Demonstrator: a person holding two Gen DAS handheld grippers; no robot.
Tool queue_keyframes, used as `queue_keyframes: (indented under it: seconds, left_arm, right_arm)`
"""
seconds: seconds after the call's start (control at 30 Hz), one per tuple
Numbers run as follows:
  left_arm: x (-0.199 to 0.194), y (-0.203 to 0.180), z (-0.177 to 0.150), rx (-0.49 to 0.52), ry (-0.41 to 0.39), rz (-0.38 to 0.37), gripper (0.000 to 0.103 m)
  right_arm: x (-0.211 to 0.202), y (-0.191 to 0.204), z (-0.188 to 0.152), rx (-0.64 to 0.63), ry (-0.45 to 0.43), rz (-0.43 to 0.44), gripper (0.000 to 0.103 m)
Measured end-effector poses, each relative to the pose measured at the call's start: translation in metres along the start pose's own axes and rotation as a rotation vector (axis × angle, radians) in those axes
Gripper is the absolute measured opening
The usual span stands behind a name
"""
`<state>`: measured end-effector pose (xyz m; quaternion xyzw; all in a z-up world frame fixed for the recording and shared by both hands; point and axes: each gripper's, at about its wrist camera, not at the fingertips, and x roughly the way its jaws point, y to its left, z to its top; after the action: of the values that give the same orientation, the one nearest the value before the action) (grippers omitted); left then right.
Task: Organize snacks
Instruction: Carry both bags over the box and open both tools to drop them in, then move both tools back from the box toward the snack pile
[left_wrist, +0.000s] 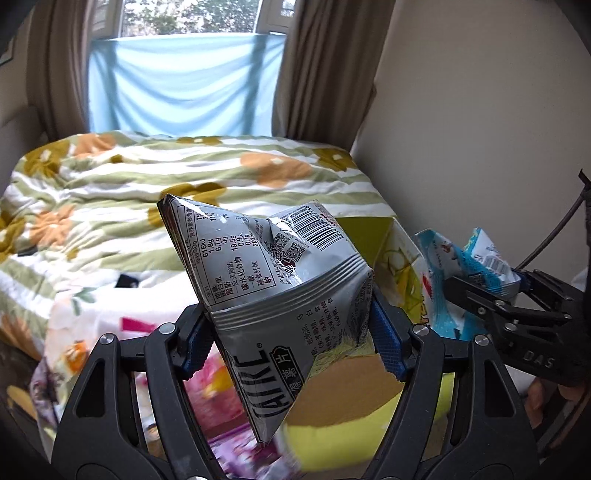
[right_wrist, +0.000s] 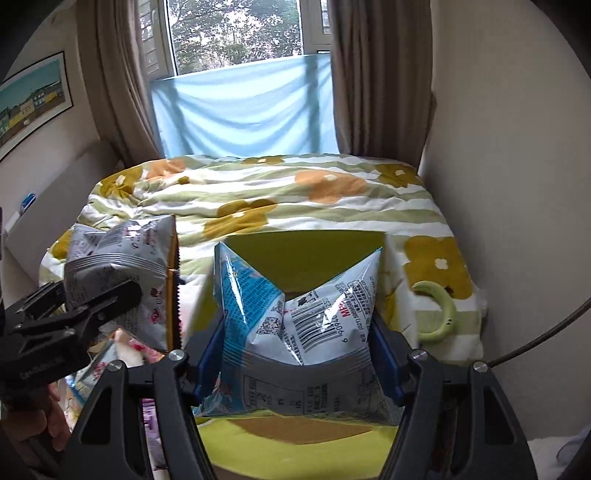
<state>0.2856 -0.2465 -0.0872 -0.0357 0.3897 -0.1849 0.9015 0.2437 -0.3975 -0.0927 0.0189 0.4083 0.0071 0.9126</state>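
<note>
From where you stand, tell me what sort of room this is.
Most likely a bedroom: a bed under a floral duvet, a curtained window behind it, and a framed picture on the wall.

The silver snack bag (left_wrist: 280, 280) carries a nutrition table — "616kJ", "19.5g" — and a barcode; "DAS" stands on the right claw (left_wrist: 491, 291); the blue snack bag (right_wrist: 299, 325) shows a barcode.

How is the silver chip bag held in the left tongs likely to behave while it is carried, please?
The silver chip bag is probably light and air-puffed: it bulges above the left tongs. Its film creases sharply at the pinch, so it likely flexes and may swing. The glossy foil looks slippery, and the chips inside could crush under a harder squeeze.
</note>
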Motion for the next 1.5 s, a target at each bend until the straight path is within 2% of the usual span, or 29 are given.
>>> queue_keyframes:
  seconds: [0.27,0.33,0.4,0.47,0.73,1.27,1.37,1.4,1.43,1.5]
  left_arm:
    - [0.087,-0.033,0.019,0.031,0.100,0.004,0.071]
    - [0.101,-0.034,0.018,0.031,0.128,0.010,0.078]
    - [0.117,-0.027,0.018,0.027,0.160,0.018,0.097]
    - [0.124,-0.023,0.016,0.023,0.168,0.048,0.102]
    - [0.117,-0.003,0.007,-0.011,0.184,0.082,0.102]
    - [0.094,0.001,0.005,-0.036,0.196,0.151,0.102]
    - [0.095,0.002,0.004,-0.038,0.203,0.163,0.102]
    - [0.095,0.002,0.003,-0.038,0.204,0.166,0.102]
    - [0.095,0.002,0.003,-0.037,0.205,0.169,0.102]
    - [0.095,0.000,0.001,-0.033,0.207,0.173,0.102]
  right_arm:
    - [0.020,-0.045,0.013,0.009,0.025,-0.009,0.065]
    - [0.025,-0.051,0.013,0.017,0.036,-0.003,0.065]
    - [0.030,-0.055,0.012,0.022,0.046,0.003,0.065]
    - [0.035,-0.058,0.011,0.023,0.056,0.009,0.065]
    - [0.058,-0.065,0.013,0.024,0.092,0.050,0.065]
    - [0.140,-0.063,0.054,0.014,0.215,0.155,0.069]
    - [0.153,-0.061,0.057,0.004,0.242,0.154,0.080]
    - [0.154,-0.062,0.056,0.007,0.238,0.159,0.092]
    - [0.154,-0.062,0.056,0.006,0.229,0.163,0.097]
    - [0.151,-0.063,0.053,-0.015,0.209,0.145,0.100]
